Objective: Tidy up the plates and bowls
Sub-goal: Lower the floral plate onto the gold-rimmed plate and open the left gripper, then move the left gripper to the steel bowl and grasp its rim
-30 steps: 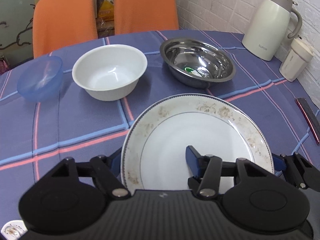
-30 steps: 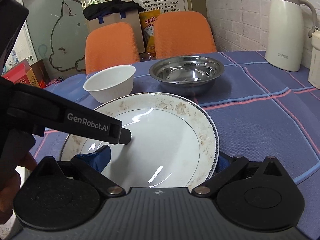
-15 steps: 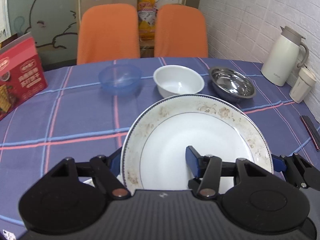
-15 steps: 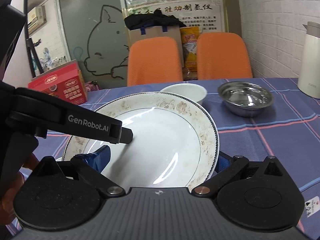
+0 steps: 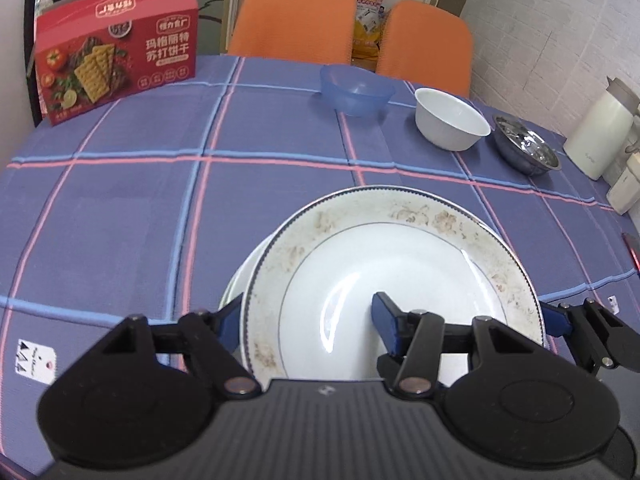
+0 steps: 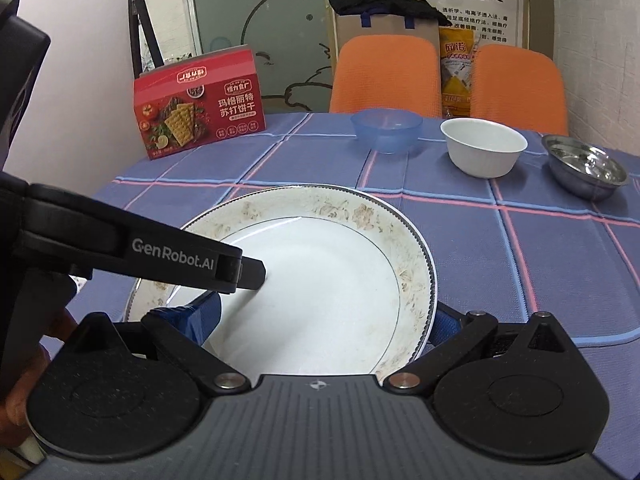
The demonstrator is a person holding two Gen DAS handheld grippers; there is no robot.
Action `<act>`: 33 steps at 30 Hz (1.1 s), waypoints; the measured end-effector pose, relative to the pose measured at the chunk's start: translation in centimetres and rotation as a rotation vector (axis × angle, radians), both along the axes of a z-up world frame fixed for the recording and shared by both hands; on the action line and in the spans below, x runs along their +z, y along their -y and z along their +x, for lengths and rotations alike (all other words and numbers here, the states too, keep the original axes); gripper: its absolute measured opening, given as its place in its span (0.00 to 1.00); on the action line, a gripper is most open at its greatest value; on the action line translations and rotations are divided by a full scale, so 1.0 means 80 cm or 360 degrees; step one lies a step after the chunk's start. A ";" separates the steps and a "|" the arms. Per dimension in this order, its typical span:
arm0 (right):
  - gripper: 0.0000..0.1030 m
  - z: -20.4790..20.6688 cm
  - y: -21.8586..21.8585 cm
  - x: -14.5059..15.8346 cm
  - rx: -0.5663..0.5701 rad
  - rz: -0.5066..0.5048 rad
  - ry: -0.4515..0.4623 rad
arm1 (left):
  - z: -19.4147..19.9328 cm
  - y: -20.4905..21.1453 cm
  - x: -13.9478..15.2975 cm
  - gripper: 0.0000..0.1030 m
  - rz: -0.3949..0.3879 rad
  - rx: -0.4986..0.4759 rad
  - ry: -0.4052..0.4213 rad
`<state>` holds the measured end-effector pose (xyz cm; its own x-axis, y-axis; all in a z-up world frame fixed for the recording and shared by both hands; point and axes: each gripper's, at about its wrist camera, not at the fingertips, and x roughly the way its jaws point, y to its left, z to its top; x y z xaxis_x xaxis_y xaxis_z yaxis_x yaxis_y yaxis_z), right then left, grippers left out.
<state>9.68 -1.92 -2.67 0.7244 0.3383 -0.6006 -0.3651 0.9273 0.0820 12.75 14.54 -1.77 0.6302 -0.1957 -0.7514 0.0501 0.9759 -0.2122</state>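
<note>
— Item: plate (image 5: 394, 280). Location?
— Held above a second plate (image 5: 240, 276) near the worktop's near edge; stacking is judged under way.
— Outstanding?
— Three bowls, blue (image 5: 356, 89), white (image 5: 451, 124), steel (image 5: 526, 150), are left unstacked along the far edge.
— Hand-held grippers?
— Left (image 5: 312, 322) and right (image 6: 326, 320) are each narrowed onto the plate's rim.

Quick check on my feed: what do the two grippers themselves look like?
Both are matte black plastic with ribbed bodies, round pivot housings and silver pins. The fingers carry blue pads. The left gripper bears white "GenRobot.AI" lettering on its side. No cables or sleeves show.
</note>
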 end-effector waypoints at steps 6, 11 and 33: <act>0.88 -0.007 0.000 -0.009 0.0035 -0.0067 -0.0001 | -0.009 -0.005 -0.002 0.66 -0.0072 -0.0036 0.0038; 0.86 -0.010 0.012 -0.004 0.0041 0.0002 0.0006 | -0.023 -0.016 0.020 0.70 -0.0056 -0.0020 0.0161; 0.87 0.017 0.193 -0.014 -0.0477 0.0311 -0.0044 | 0.030 0.109 0.034 0.97 0.0050 -0.0279 0.0143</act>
